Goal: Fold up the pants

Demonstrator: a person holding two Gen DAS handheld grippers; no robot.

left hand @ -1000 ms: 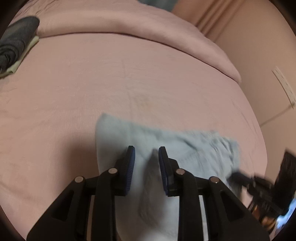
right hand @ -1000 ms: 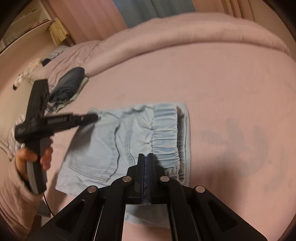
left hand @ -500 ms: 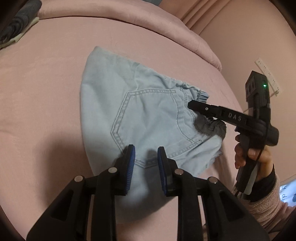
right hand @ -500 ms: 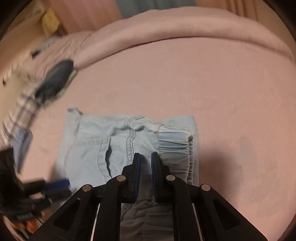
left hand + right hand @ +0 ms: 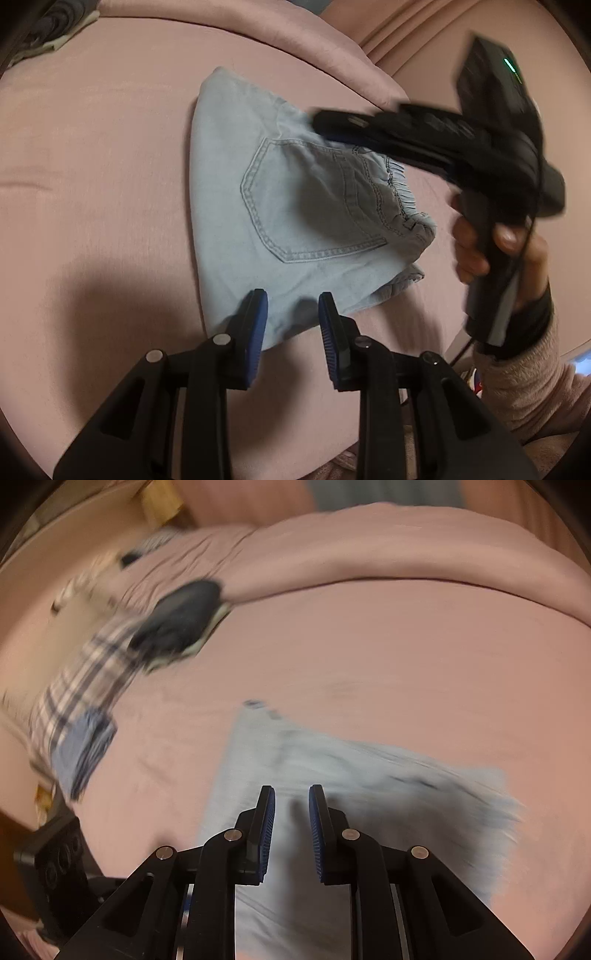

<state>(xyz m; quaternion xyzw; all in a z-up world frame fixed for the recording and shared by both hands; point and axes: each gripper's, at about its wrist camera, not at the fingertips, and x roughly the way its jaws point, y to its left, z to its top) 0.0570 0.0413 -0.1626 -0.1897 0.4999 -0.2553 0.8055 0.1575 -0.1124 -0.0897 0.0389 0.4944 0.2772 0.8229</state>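
Pants [image 5: 295,206], light denim, lie folded on the pink bed [image 5: 92,184], back pocket up. My left claw [image 5: 293,314] has its fingers apart over the near edge, gripping nothing. My right claw [image 5: 291,812] is also spread with nothing held, above the blurred pants; seen from the left, it hovers over the waistband side. Dark folded clothes [image 5: 181,622] sit further back.

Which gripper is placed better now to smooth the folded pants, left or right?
Probably right: the right gripper hovers over the pants, open, while the left gripper is only at their near edge.
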